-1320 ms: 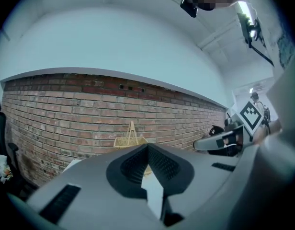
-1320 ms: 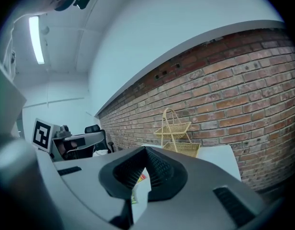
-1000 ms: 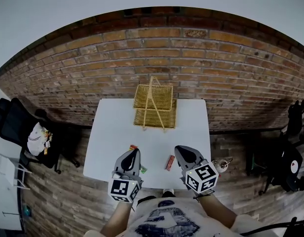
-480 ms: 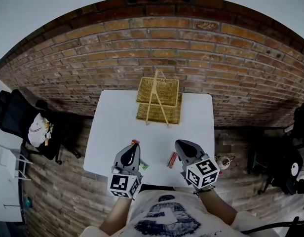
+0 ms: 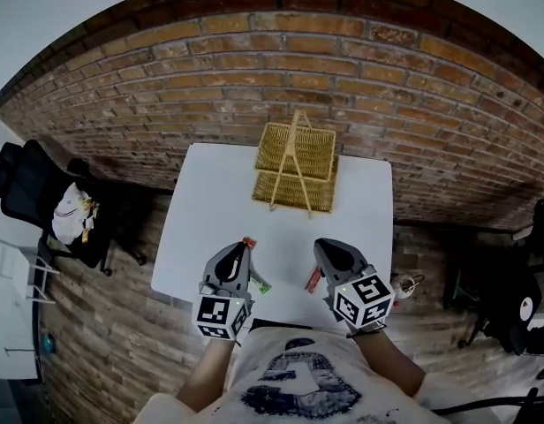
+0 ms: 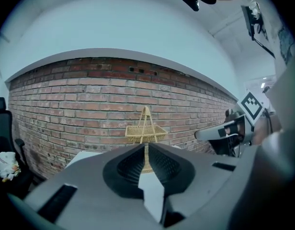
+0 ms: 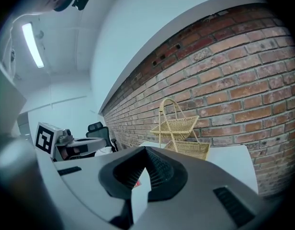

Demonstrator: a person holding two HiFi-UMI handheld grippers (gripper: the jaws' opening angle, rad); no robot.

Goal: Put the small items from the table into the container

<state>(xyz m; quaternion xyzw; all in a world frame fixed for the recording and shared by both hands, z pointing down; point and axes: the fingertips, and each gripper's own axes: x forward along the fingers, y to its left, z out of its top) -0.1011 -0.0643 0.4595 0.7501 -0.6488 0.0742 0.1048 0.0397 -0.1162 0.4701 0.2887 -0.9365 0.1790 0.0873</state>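
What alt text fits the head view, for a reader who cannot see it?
A person holds a left gripper and a right gripper, both shut, over the near edge of a white table. Small items, one a red packet, lie beside them; a wicker basket stands at the far edge, by a brick wall.

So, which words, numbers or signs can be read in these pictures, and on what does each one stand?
No words or numbers can be read.
Left gripper and right gripper: black-and-white square markers only, no letters.
Shirt print: too blurred to read.
Red item and green item on the table: too small to read.
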